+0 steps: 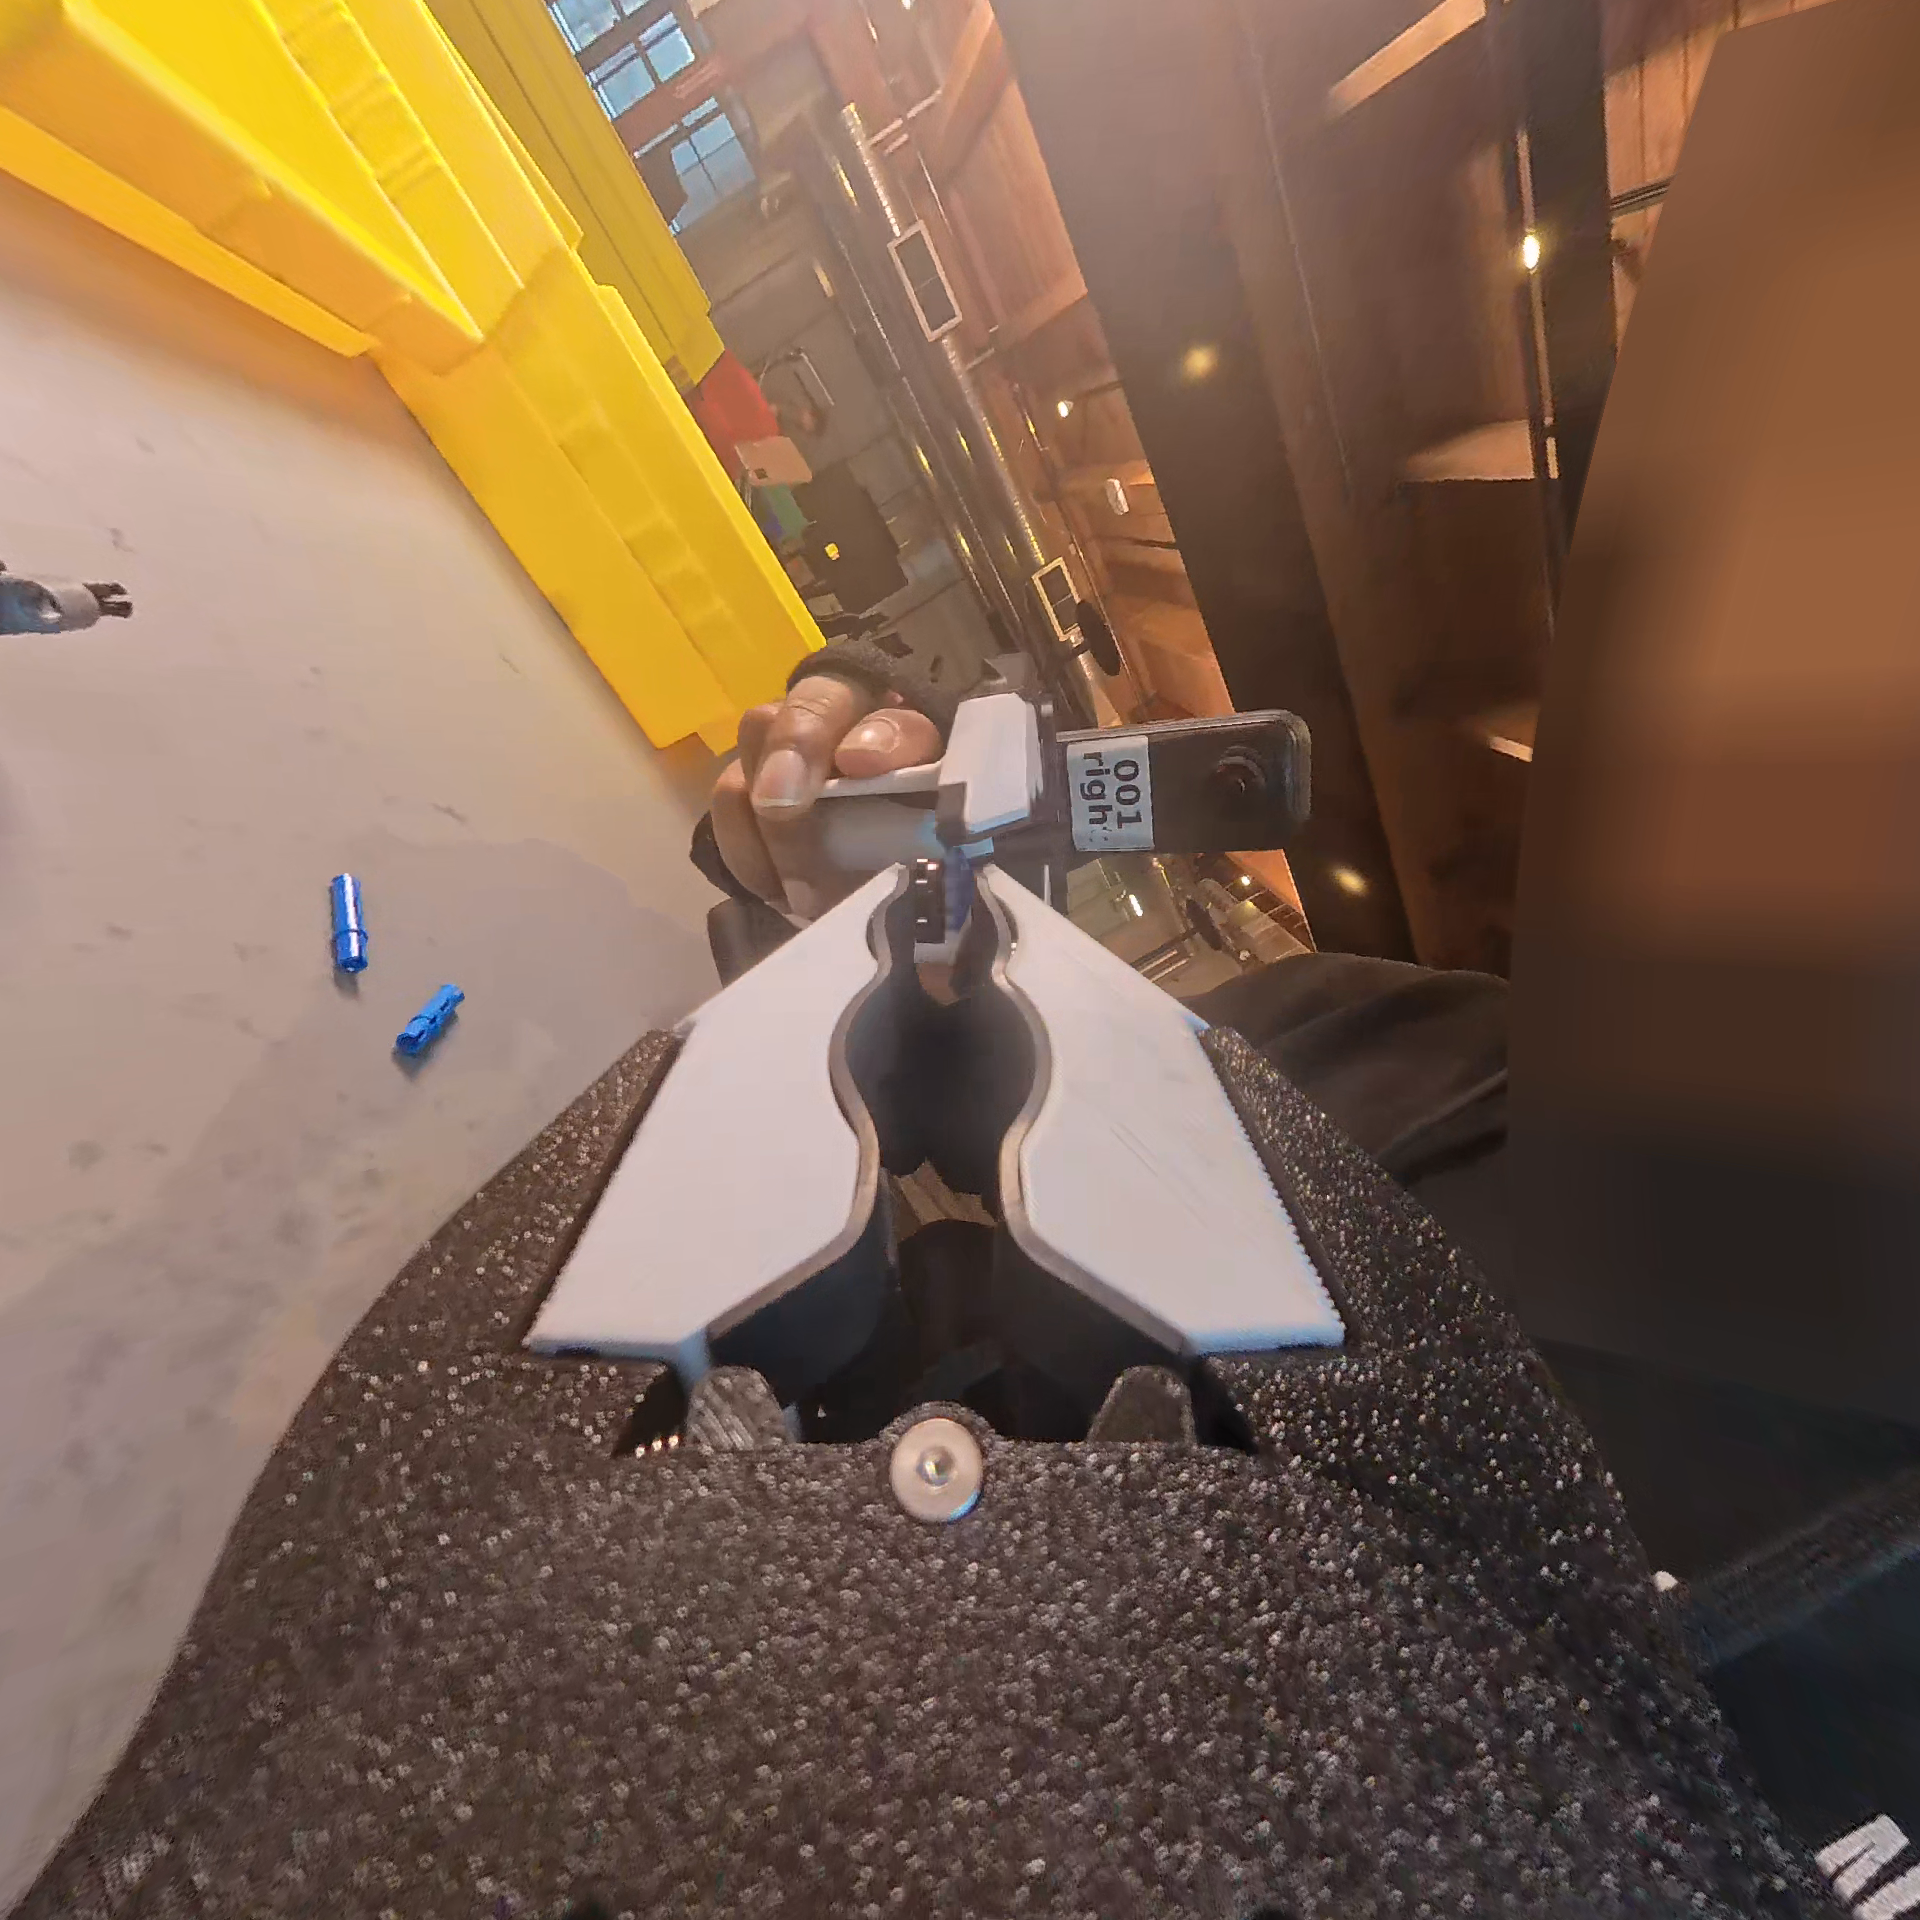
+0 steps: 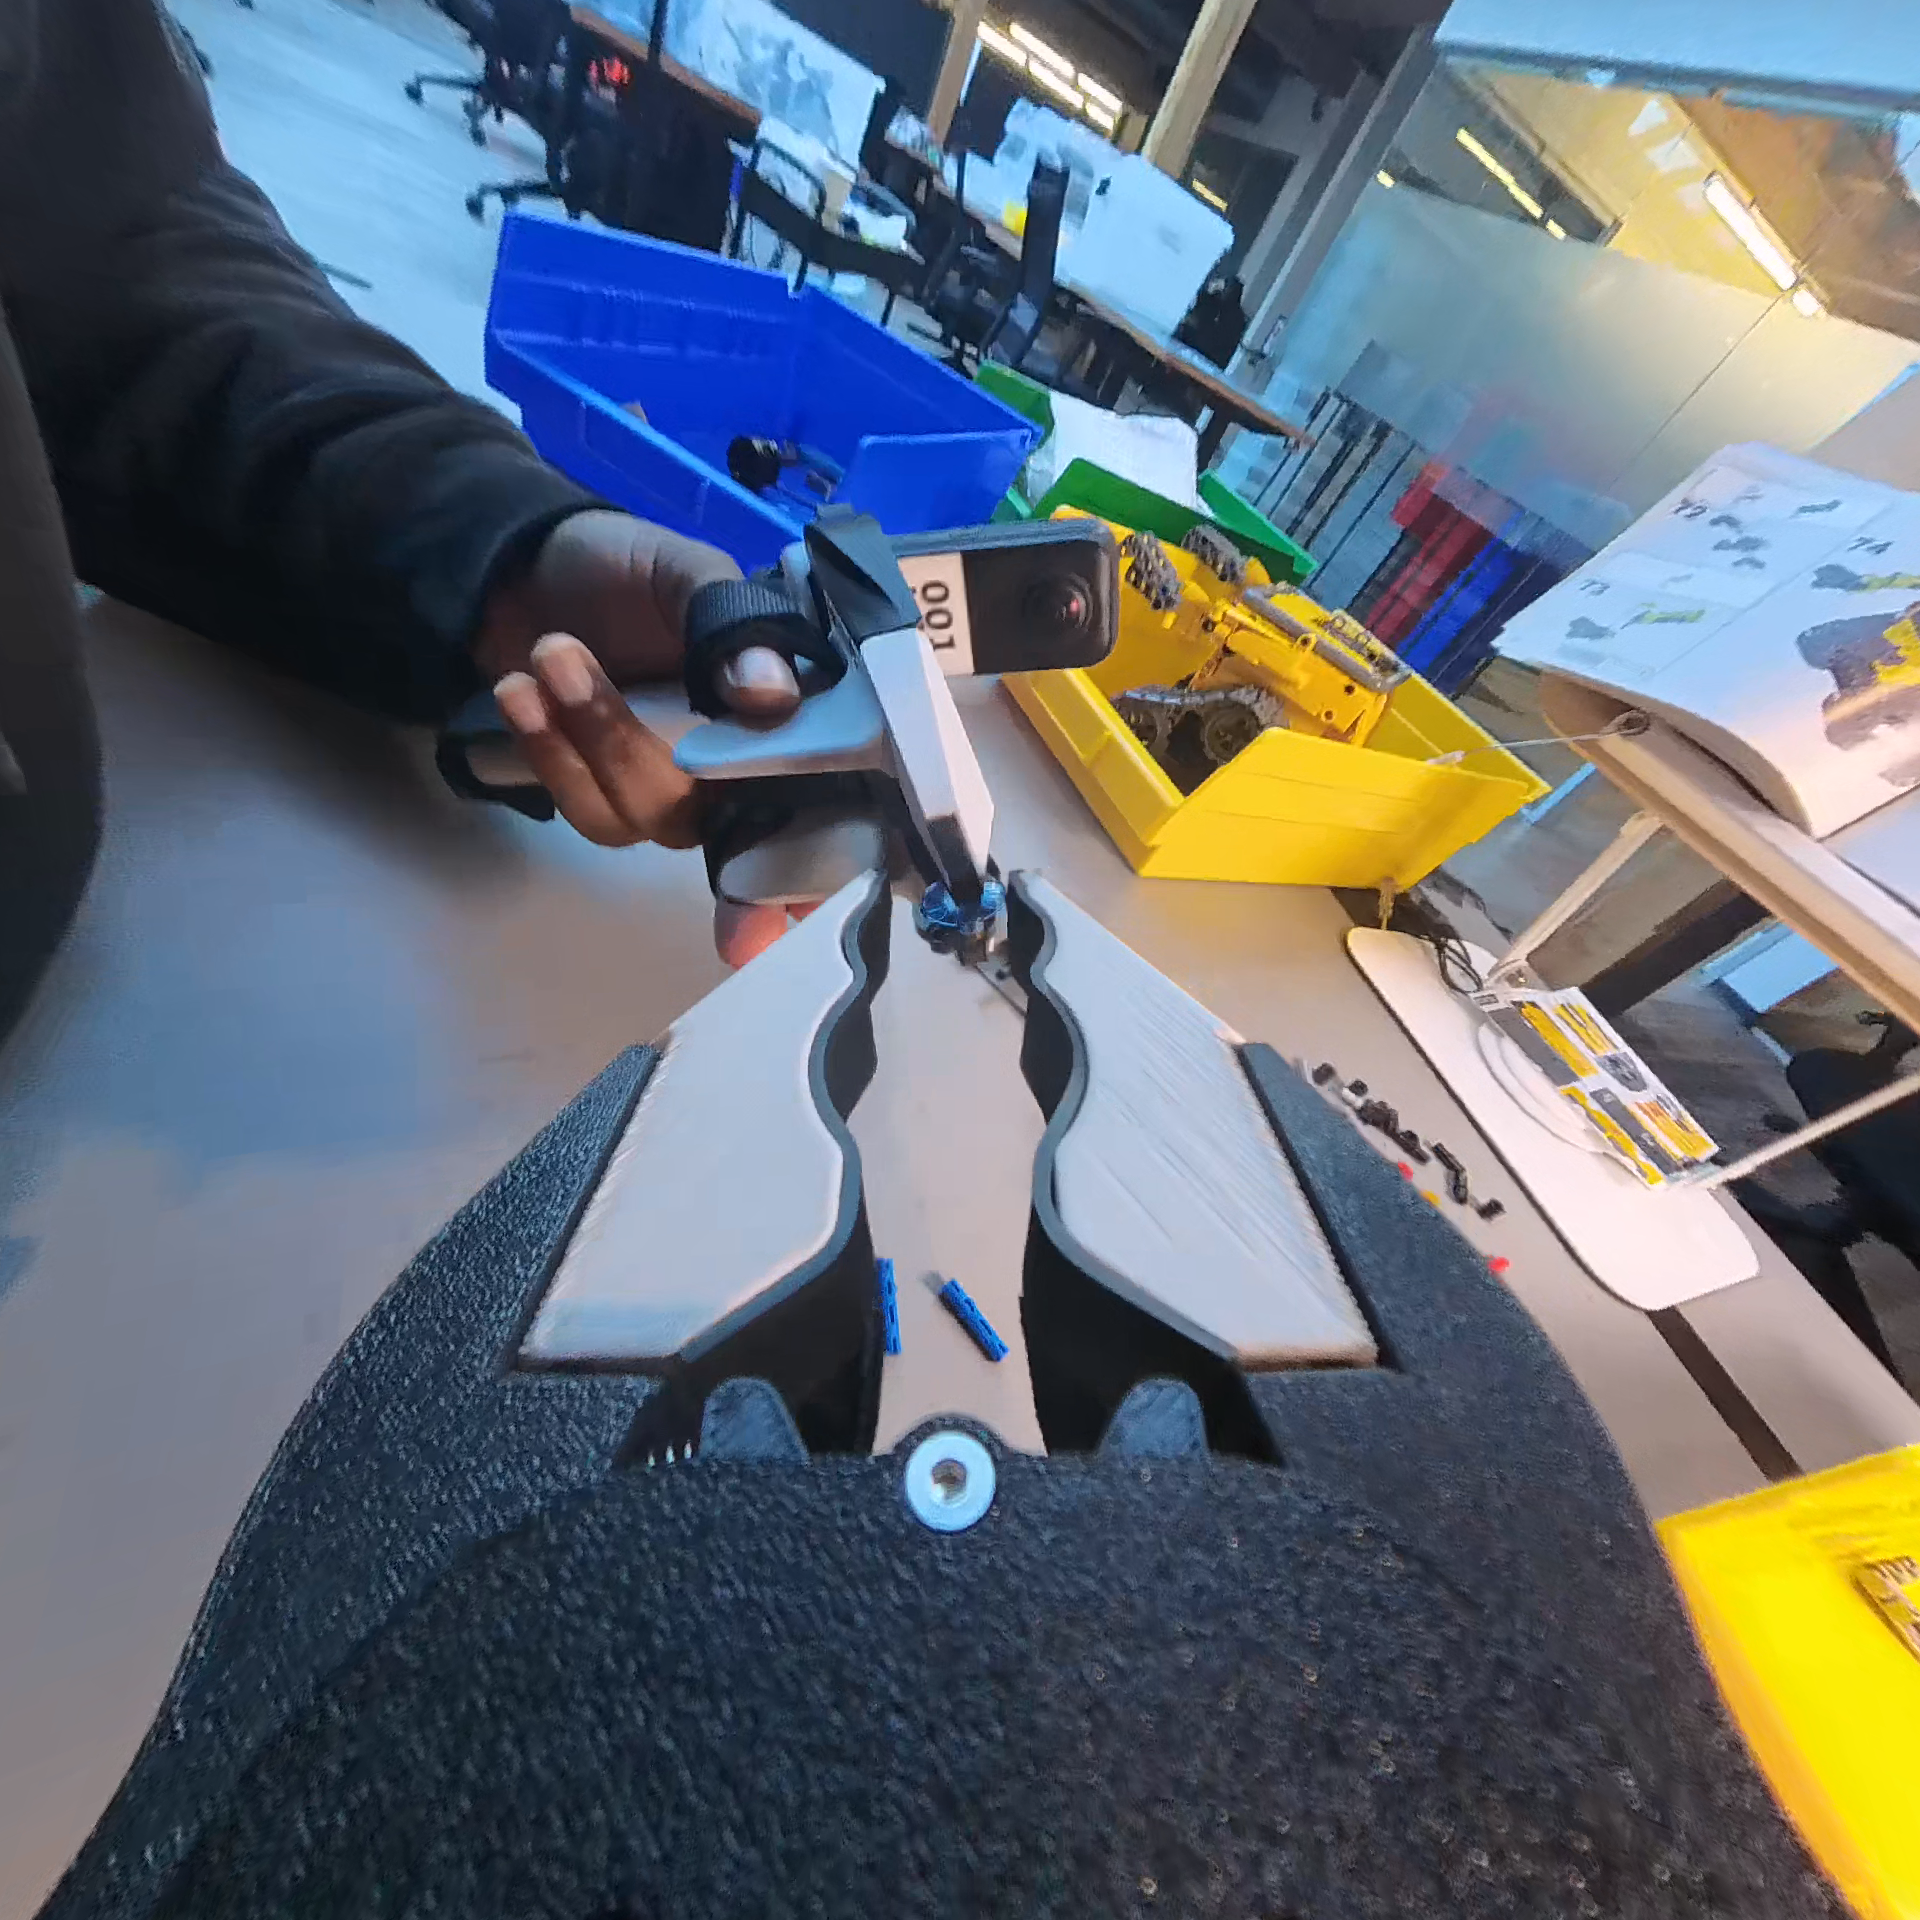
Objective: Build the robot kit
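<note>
My left gripper (image 1: 940, 902) is shut on a small black piece (image 1: 923, 909) and holds it above the grey table (image 1: 312, 727). My right gripper (image 2: 954, 902) faces it, its tips closed around a blue pin (image 2: 951, 914) that meets the black piece. In the left wrist view the right gripper (image 1: 961, 868) comes in from above, held by a hand (image 1: 790, 790). In the right wrist view the left gripper (image 2: 961, 883) comes down onto the pin. Two loose blue pins (image 1: 348, 920) (image 1: 428, 1020) lie on the table; they also show under my right gripper (image 2: 974, 1320).
Yellow bins (image 1: 520, 416) line the table's far side. A blue bin (image 2: 727, 353), a green bin (image 2: 1143, 499) and a yellow bin (image 2: 1299, 831) holding a yellow tracked model (image 2: 1247, 644) stand behind. An open booklet (image 2: 1714, 623) and small black parts (image 2: 1403, 1143) are at the right.
</note>
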The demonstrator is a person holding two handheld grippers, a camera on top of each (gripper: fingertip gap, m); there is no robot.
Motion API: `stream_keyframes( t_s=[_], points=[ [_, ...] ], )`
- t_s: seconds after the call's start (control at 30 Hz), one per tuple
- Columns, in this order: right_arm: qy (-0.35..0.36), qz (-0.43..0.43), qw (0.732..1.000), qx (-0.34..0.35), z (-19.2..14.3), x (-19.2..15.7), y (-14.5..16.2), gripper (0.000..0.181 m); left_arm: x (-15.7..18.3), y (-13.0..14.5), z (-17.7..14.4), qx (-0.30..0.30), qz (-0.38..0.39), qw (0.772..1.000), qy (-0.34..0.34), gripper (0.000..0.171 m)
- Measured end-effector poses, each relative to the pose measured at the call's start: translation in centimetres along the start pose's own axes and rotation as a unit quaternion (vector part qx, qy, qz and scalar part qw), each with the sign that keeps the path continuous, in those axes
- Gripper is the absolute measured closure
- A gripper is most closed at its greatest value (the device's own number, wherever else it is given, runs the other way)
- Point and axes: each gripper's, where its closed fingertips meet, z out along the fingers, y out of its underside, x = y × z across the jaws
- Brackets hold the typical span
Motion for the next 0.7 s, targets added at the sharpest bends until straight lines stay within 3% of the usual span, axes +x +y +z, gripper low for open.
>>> stream_keyframes(
  t_s=[0.43,0.7],
  points=[
    [-0.004,-0.008,0.999,-0.044,0.4,-0.1,1.9,0.164,-1.3,0.4,-0.1,-0.004,-0.047,0.999,-0.022,0.162],
    [-0.020,0.077,0.997,-0.002,0.1,0.3,1.6,0.166,-0.7,-0.5,-0.7,0.005,-0.073,0.997,0.012,0.154]
  ],
)
